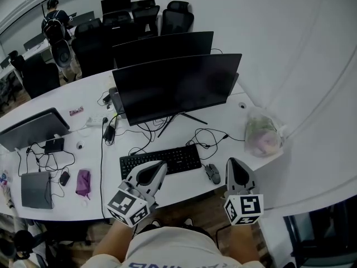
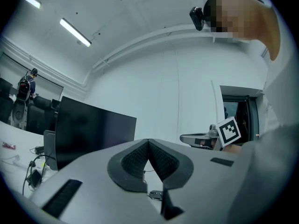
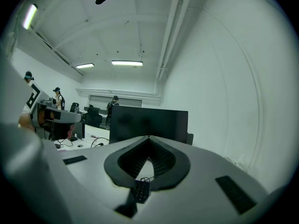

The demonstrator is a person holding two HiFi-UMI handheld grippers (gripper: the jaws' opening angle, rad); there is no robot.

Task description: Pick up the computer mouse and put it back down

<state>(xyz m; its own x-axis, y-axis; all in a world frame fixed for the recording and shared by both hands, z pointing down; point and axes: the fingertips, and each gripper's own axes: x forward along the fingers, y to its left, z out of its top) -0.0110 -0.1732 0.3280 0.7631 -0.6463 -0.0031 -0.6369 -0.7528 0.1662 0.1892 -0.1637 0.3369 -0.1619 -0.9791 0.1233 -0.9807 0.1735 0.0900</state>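
Mouse down on the desk; both grippers shut, holding nothing.

Found the computer mouse [image 1: 212, 173] lying flat on the white desk [image 1: 184, 191], just right of the keyboard [image 1: 160, 161] and near the front edge, with loose cables [image 1: 201, 144] behind it. Found the left gripper [image 1: 158, 169] and right gripper [image 1: 233, 165] held up off the desk, pointing roughly level, jaws pressed fully together with nothing between the pads in either gripper view. Fits either a mouse yet to be lifted or one already set back; cannot separate the two. Risks judged: knocking the mouse over the near edge with the closed right gripper passing just beside it; snagging or tugging it through the tangled cables during any lift.
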